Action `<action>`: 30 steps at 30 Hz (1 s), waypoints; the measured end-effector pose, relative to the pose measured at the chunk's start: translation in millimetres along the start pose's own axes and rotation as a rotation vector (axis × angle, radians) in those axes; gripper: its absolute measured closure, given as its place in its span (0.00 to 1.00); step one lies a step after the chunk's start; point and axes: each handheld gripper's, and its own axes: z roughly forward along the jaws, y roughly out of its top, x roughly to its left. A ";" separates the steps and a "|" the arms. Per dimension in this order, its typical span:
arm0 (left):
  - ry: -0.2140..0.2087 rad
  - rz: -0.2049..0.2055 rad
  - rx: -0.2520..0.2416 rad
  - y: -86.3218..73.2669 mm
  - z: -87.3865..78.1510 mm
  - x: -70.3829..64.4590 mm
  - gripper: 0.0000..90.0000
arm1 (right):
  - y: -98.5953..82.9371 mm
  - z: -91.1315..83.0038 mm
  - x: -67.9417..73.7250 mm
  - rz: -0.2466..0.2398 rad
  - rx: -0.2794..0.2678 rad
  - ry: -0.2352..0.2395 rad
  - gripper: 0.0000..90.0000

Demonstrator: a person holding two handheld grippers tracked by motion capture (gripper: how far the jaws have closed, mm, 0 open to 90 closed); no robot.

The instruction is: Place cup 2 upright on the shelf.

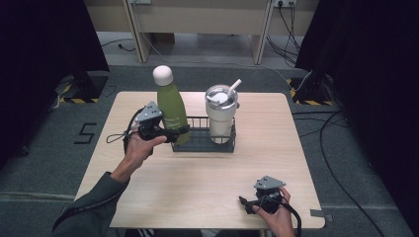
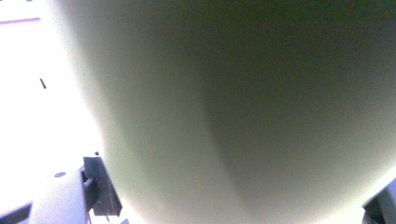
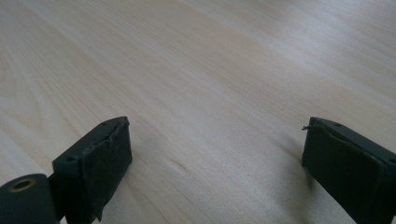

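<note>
Two drinks at the rack [image 1: 203,140] | left gripper [image 1: 174,133] — fingers clamped on green bottle [image 1: 171,106], at rack's left end | right gripper [image 1: 247,201] wide open, idle on bench [image 1: 197,182] | tumbler [image 1: 221,116] seated — we judge bottle unfinished

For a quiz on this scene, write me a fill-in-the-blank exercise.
1. The left gripper is shut on the tall ____ metal bottle.
2. The white lidded tumbler stands inside the dark wire ____.
3. The right gripper, jaws ____, rests over the light wooden table.

Missing words: green; basket; open
</note>
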 end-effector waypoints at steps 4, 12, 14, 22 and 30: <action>0.005 -0.003 0.000 2.3 7.6 5.3 0.23 | 0.0 0.0 0.0 0.000 0.000 0.000 0.10; 0.026 -0.009 0.006 4.8 27.2 16.3 0.23 | 0.0 -0.1 -0.2 -0.003 0.001 -0.001 0.10; 0.026 -0.017 0.005 4.5 31.7 18.0 0.23 | 0.0 -0.1 -0.2 -0.003 0.001 -0.001 0.10; 0.040 -0.014 0.014 1.6 44.5 25.0 0.23 | 0.0 -0.1 -0.1 -0.001 0.001 -0.001 0.10; 0.060 -0.013 0.009 -4.1 54.8 32.2 0.23 | 0.0 -0.1 -0.2 -0.002 0.001 -0.001 0.10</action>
